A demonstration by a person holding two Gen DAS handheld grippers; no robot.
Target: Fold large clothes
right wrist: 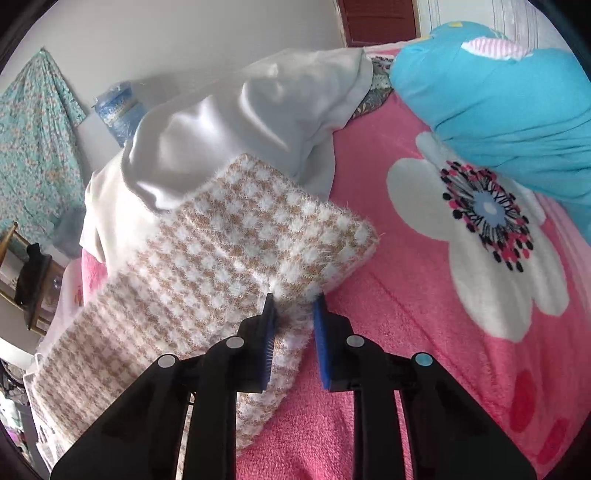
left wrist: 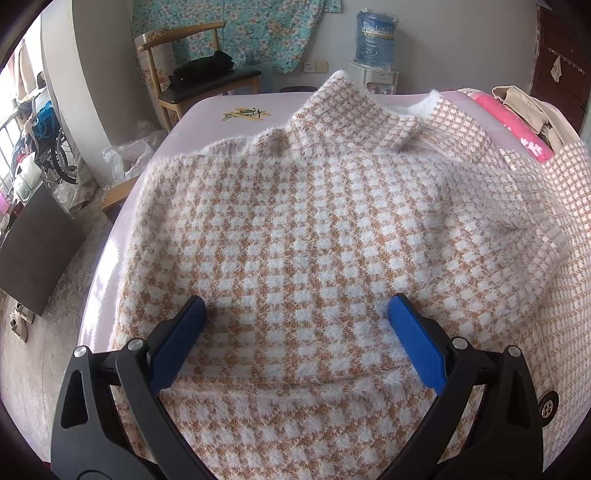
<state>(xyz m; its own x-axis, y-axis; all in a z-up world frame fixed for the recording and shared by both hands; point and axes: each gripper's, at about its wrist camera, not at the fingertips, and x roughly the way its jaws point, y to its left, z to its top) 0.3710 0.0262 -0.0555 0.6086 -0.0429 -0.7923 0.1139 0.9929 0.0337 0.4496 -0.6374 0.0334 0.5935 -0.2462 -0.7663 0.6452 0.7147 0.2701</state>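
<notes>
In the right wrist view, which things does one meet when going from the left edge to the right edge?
Floral cloth on the wall → water bottle → white garment → checked sweater sleeve, pinched by the right gripper → flower print on the pink blanket → blue pillow.

- Left wrist view: taken from above the near hem of the sweater (left wrist: 295,221), facing forward along the left gripper (left wrist: 297,314) across the bed (left wrist: 207,110) toward the far wall; the garment is seen close, the water bottle (left wrist: 375,37) far.
- Right wrist view: taken low over the pink blanket (right wrist: 406,332), tilted, very near a sleeve.
- Shared: the sweater, water bottle and floral cloth (left wrist: 240,26).
</notes>
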